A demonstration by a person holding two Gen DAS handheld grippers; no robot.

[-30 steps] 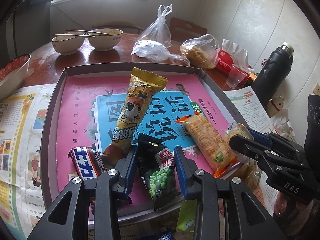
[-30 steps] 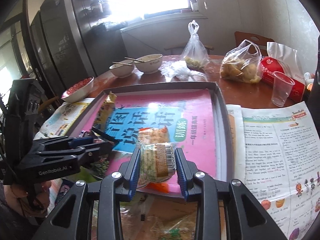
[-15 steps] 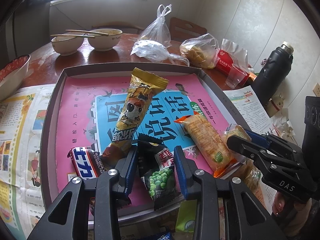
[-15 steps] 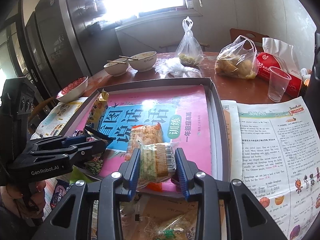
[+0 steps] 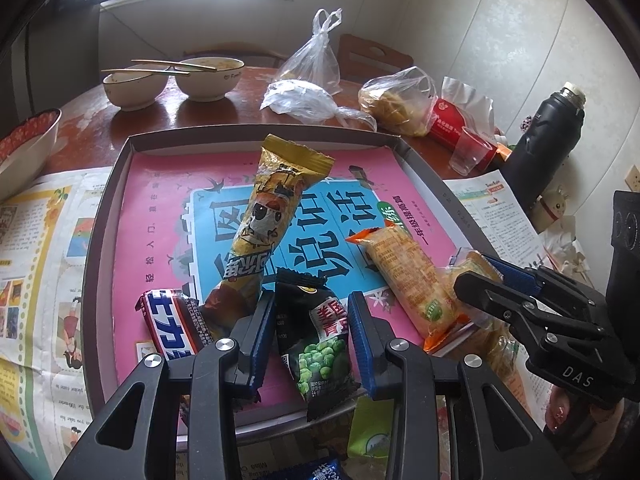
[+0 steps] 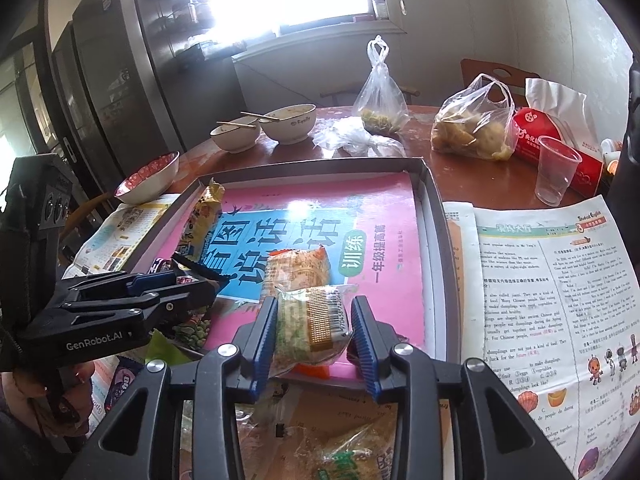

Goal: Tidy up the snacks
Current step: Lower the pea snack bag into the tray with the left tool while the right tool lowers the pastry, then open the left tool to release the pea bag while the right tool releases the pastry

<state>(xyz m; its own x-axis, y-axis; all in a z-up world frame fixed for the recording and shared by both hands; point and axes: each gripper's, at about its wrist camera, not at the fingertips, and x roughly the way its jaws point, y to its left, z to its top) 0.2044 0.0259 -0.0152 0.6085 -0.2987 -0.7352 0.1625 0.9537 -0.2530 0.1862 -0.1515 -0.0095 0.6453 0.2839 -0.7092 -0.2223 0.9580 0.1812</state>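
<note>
Black pea packet (image 5: 320, 336) printed green; pink-and-blue tray (image 5: 160, 200) liner.

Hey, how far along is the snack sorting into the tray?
Done: yellow bar, blue-and-white bar and orange packet lie in the tray. In hand: left gripper holds the green pea packet; right gripper, jaws opening, has the cracker packet. Left: loose packets outside.

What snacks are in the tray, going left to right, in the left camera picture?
Blue and red candy bar → long yellow snack pack → black green-pea packet → orange cracker pack → clear-wrapped snack in the right hand-held gripper.
</note>
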